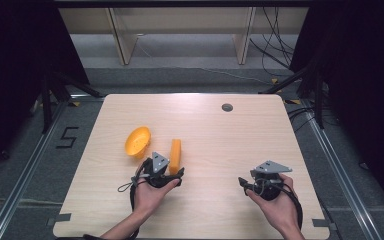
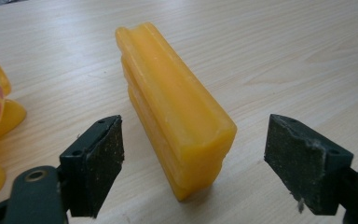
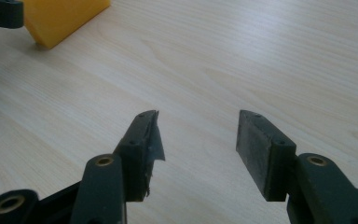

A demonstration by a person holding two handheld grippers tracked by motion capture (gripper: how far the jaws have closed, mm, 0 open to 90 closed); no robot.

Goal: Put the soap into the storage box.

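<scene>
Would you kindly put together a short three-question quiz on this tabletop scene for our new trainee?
1. True or false: the left gripper is shut on the yellow block.
2. Which lies nearer the table's left edge: (a) the yellow block, (b) the yellow bowl-shaped piece?
3. Fill in: between the right gripper's jaws lies only bare ____.

Key
1. False: its jaws are open, on either side of the block, apart from it.
2. b
3. table
</scene>
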